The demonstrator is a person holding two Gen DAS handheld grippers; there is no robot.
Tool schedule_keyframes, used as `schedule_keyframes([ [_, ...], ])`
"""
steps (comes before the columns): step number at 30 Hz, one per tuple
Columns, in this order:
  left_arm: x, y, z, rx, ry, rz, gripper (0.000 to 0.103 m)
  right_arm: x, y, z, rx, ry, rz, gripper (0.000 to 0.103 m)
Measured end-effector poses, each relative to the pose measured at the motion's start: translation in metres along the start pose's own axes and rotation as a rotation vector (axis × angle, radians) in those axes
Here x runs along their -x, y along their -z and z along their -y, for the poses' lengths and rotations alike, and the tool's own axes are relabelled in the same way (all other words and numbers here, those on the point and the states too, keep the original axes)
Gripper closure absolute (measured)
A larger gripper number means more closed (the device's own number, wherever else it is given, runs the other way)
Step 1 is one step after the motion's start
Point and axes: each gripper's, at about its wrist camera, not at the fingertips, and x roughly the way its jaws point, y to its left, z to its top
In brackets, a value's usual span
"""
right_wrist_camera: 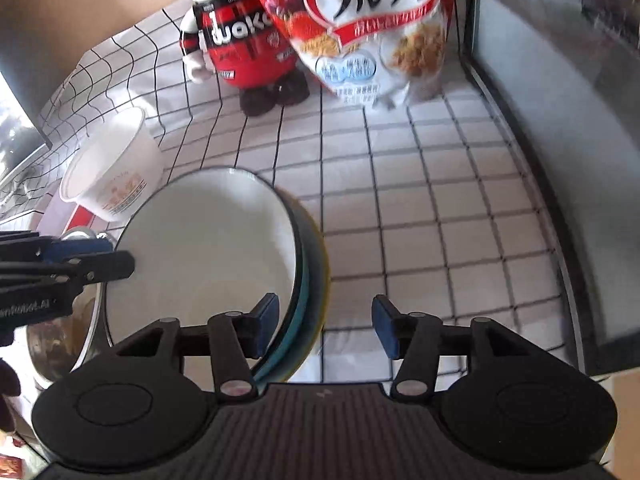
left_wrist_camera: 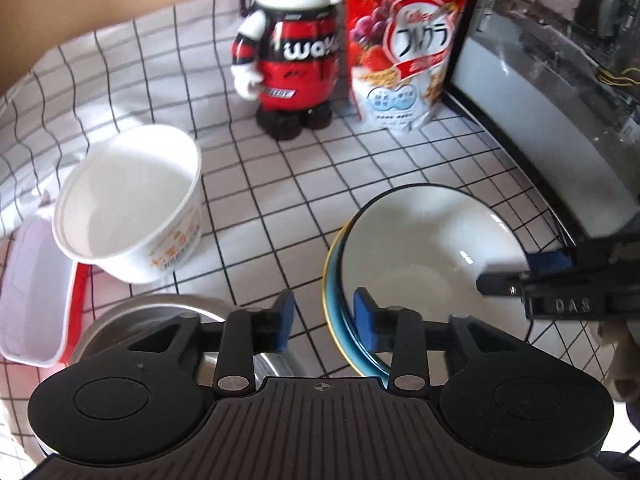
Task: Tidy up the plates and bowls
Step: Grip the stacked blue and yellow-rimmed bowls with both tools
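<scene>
My left gripper [left_wrist_camera: 324, 320] and right gripper [right_wrist_camera: 324, 328] stood open astride opposite rims of white bowl [left_wrist_camera: 432, 256], lower frame, equally near

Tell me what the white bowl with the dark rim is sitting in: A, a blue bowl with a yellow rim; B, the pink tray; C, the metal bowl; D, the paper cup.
A: the white bowl is nested inside a blue bowl with a yellow rim, whose edge shows around its left side, clear of the metal bowl.
</scene>
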Motion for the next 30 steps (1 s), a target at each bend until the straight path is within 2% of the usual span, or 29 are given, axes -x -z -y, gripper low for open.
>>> schedule_keyframes([
  [5, -0.018, -0.005, -0.012, 0.068, 0.061, -0.075, 0.065, -0.009, 0.001, -0.001, -0.033, -0.064, -0.041, 0.048],
  [9, -0.029, -0.005, -0.013, 0.088, 0.077, -0.106, 0.066, -0.021, -0.001, -0.003, -0.064, -0.101, -0.084, 0.048],
  [15, -0.041, -0.005, -0.013, 0.111, 0.114, -0.153, 0.068, -0.038, -0.001, -0.005, -0.081, -0.169, -0.148, 0.057],
  [19, -0.048, -0.005, -0.014, 0.152, 0.155, -0.185, 0.076, -0.041, -0.004, -0.007, -0.049, -0.163, -0.148, 0.057],
  [24, -0.052, -0.011, -0.017, 0.198, 0.152, -0.187, 0.072, -0.042, -0.015, -0.008, -0.015, -0.169, -0.121, 0.057],
  [30, -0.06, -0.037, -0.021, 0.22, 0.079, -0.163, 0.071, -0.057, -0.05, -0.009, -0.014, -0.188, -0.093, 0.057],
])
